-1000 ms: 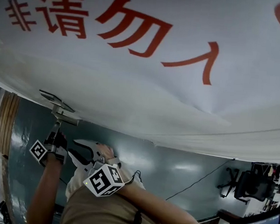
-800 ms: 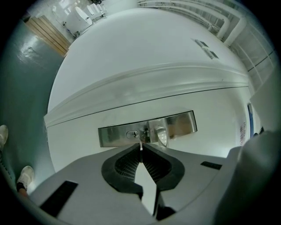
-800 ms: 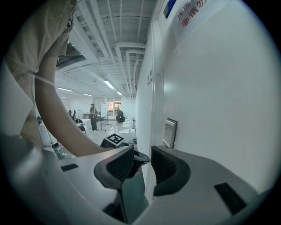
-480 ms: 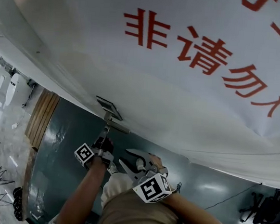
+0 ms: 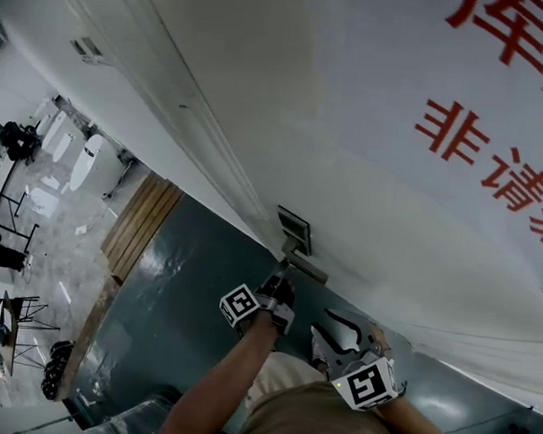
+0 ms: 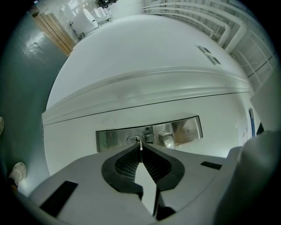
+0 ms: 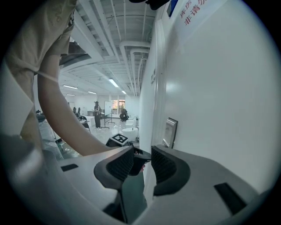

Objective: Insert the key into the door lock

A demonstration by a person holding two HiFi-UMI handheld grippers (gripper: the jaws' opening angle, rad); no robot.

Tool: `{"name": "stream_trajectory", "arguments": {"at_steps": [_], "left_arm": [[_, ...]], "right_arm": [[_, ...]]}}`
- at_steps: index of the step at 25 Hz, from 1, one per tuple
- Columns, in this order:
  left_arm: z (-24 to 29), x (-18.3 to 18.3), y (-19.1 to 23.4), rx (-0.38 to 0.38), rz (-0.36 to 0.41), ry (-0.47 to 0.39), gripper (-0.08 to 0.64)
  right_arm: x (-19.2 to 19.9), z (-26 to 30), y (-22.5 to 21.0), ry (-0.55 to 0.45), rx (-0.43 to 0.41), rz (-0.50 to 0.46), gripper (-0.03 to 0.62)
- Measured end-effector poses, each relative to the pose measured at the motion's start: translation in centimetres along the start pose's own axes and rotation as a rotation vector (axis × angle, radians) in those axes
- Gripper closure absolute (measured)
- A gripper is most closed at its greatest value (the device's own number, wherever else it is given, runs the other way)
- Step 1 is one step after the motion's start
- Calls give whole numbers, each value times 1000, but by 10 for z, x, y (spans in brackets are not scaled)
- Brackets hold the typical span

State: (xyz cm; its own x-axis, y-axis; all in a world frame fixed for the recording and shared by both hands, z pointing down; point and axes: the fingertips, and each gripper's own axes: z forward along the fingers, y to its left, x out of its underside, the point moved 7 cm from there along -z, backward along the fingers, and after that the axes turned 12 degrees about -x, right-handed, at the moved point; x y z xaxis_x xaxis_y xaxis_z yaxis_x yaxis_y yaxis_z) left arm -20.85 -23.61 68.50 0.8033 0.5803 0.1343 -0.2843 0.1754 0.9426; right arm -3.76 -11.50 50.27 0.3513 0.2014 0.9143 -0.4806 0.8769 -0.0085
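Pinching the key (image 6: pixel 139 144) edge-on in the left gripper (image 6: pixel 139 148), with the jaws pressed together on it. Showing only a thin silvery sliver of the key just ahead of the tips, and hiding the rest between the black ribbed pads (image 6: pixel 127 166). Reaching with this sliver to the small round keyhole (image 6: pixel 133 140) directly in front of the tips; not allowing to tell how deep the key is sitting, or whether it is inside at all. Facing a long rectangular lock plate (image 6: pixel 109 140) of shiny brushed metal straight ahead, with a curved metal handle (image 6: pixel 167 139) just to the right of the tips, partly getting lost in reflections. Looking past the plate at the smooth white door (image 6: pixel 153 66), with a raised rounded moulding above the gripper.

Holding the right gripper (image 7: pixel 142 160) spread, its ribbed pads clearly apart and gripping nothing. Seeing through this gap only a dark piece of the left gripper further ahead, with its marker cube (image 7: pixel 119 139) just above. Cutting off a bare forearm (image 7: pixel 61 127) to the left of these jaws and the door at the right.

Appearing small and dark from the head view, both tools, so hardly giving any jaw detail there. Losing the red characters (image 5: pixel 499 173) at the edge, above a glossy grey-green floor (image 5: pixel 172 288).
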Motion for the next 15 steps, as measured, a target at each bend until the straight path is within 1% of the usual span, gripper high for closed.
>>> {"name": "stream_trajectory", "arguments": {"at_steps": [6, 15], "left_arm": [[-1, -6, -1, -8, -9, -15, 531], [-3, -10, 0, -9, -22, -45, 531]], "right_arm": [[5, 3, -4, 23, -12, 11, 463], [2, 3, -6, 38, -41, -14, 463]]}}
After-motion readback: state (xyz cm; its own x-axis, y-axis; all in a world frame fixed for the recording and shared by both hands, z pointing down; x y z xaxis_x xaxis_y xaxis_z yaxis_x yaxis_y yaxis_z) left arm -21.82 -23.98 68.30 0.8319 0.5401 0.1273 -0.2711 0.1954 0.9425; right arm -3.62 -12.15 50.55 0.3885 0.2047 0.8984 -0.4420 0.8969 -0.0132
